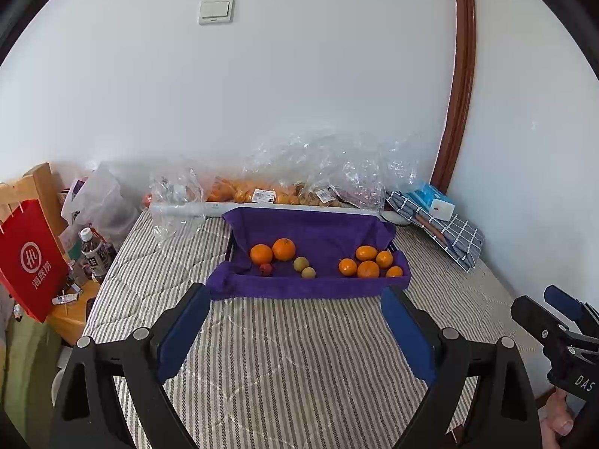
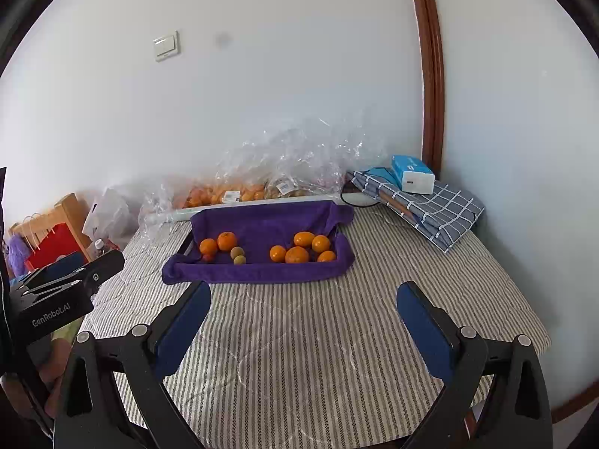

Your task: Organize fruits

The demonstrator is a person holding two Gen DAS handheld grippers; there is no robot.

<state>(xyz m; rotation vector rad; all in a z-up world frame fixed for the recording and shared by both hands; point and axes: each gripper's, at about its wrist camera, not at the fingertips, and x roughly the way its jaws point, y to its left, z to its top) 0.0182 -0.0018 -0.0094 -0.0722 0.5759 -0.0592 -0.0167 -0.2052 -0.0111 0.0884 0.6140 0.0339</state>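
You are at the start of a pick: both sets of tongs hang short of the purple-lined tray (image 1: 307,288), and nothing is in hand. Your left tongs (image 1: 295,321) stand wide apart and empty, their blue pads framing the tray's near edge. Your right tongs (image 2: 303,318) are just as wide and just as empty.

The fruit all lies inside the tray, on the purple towel draped over its walls. Toward the tray's left end sit two larger oranges (image 1: 273,251) touching each other, with a small red fruit (image 1: 265,269) just in front of them. Near the tray's middle lie two small yellow-green fruits (image 1: 304,267), side by side. At the tray's right end a cluster of five oranges (image 1: 368,262) sits packed close, several touching.

So the sorting looks partly done by kind, though I cannot tell which fruit you mean to move. The next move likely calls for carrying one set of tongs over the tray's near wall and lowering onto a single fruit. The round skins may roll on the soft towel, so close gently and centred.

Behind the tray, clear plastic bags (image 1: 299,183) hold more fruit against the wall.
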